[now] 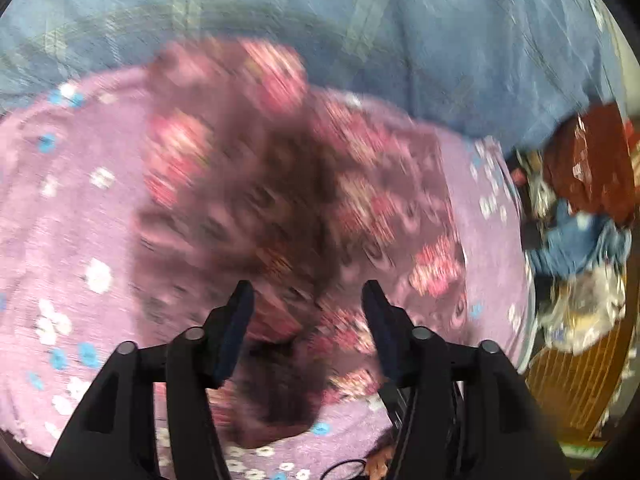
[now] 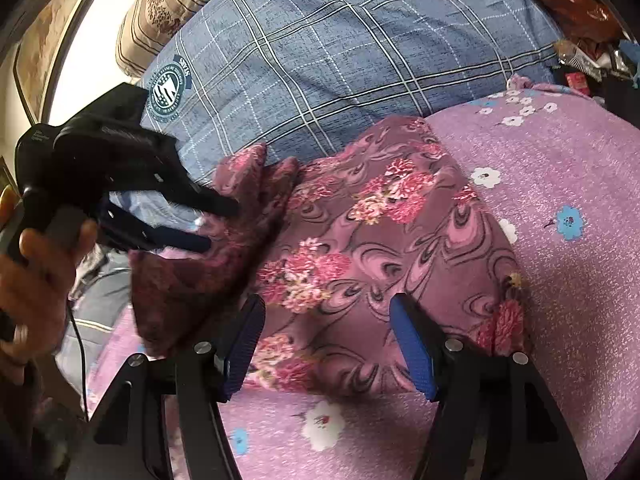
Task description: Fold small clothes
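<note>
A small mauve garment with pink flower print lies on the purple flowered bedspread. In the left wrist view the garment is blurred by motion. My left gripper is open just above the garment; in the right wrist view the left gripper hovers open at the garment's raised, crumpled left end, which drapes by its fingers. My right gripper is open and empty over the garment's near edge.
A blue plaid pillow lies behind the garment, with a striped beige pillow further back. Red and blue clutter sits off the bed's right edge. A cable hangs from the left gripper.
</note>
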Tool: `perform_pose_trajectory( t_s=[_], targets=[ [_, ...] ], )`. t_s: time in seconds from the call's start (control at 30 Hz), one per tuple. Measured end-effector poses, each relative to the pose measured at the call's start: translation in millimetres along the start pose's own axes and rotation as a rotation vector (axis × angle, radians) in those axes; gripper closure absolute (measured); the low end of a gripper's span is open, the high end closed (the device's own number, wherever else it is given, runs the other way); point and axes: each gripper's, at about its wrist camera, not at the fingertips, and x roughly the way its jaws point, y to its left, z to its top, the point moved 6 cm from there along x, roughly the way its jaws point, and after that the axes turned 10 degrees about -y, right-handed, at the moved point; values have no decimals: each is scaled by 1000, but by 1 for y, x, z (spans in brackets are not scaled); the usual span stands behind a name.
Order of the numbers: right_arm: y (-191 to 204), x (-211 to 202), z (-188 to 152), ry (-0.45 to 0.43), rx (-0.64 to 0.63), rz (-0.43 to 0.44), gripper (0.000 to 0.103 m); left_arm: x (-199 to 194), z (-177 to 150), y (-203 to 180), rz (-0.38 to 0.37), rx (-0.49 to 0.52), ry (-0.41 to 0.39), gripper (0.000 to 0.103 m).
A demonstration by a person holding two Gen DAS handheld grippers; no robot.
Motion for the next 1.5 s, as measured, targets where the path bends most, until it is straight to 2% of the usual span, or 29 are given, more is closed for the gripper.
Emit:
perform_pose_trajectory(
  t_s=[0.03, 0.07, 0.13, 0.23, 0.33, 0.43, 0.57, 0.6, 0.63, 0.67, 0.7, 0.73, 0.77, 0.83, 1.0, 1.07, 1.17, 1.27, 1.33, 1.4, 1.43, 1.5],
  targets=[
    [3, -1, 2, -2, 16, 25, 33, -2, 7, 6, 33, 1, -2, 24],
    [8, -1, 2, 2, 39, 66, 33, -1, 14, 10, 63, 9, 2, 19],
    [26, 7, 4, 37, 62, 144, 30, 5, 22, 17, 129, 19, 30, 19],
    [51, 21, 3, 79, 54, 212, 28, 25, 31, 18, 150, 32, 99, 19],
    [71, 36, 5, 113, 87, 273, 25, 45, 36, 2, 185, 108, 132, 19],
    [83, 50, 1, 130, 96, 282, 16, 63, 37, -10, 243, 187, 153, 19],
    [84, 69, -14, 148, 113, 273, 15, 90, 35, -1, 332, 221, 196, 19],
    [82, 71, -16, 122, 128, 271, 18, 93, 35, 2, 347, 215, 191, 20],
    [81, 70, -16, 91, 141, 272, 21, 94, 35, 5, 355, 213, 179, 29],
    [79, 69, -16, 71, 151, 272, 39, 93, 35, 7, 363, 221, 159, 48],
    [79, 70, -17, 72, 164, 281, 70, 90, 34, 7, 358, 233, 144, 57],
    [78, 74, -20, 98, 181, 294, 84, 88, 33, 5, 346, 233, 135, 73],
    [76, 76, -22, 115, 191, 289, 93, 79, 33, 7, 345, 228, 114, 86],
    [71, 70, -20, 94, 210, 291, 95, 56, 34, 9, 333, 222, 72, 90],
    [59, 24, 9, -19, 226, 302, 96, 18, 31, -24, 163, 157, 7, 92],
    [45, 5, 21, -71, 230, 278, 96, 16, 26, -45, 94, 145, 5, 92],
    [13, -21, 24, -123, 245, 201, 96, 35, 14, -74, 37, 152, 27, 91],
    [-30, -27, 11, -98, 297, 107, 96, 63, -5, -85, -5, 121, 78, 91],
    [-51, -20, 0, -50, 334, 78, 96, 65, -9, -88, -14, 92, 76, 91],
    [-64, -20, -12, -1, 362, 71, 93, 43, -5, -80, -82, 39, 68, 91],
    [-64, -16, -13, 15, 370, 87, 93, 24, 2, -71, -135, -1, 34, 89],
    [-64, -25, -10, 30, 342, 100, 85, -12, 18, -50, -161, -13, -52, 74]
  ],
)
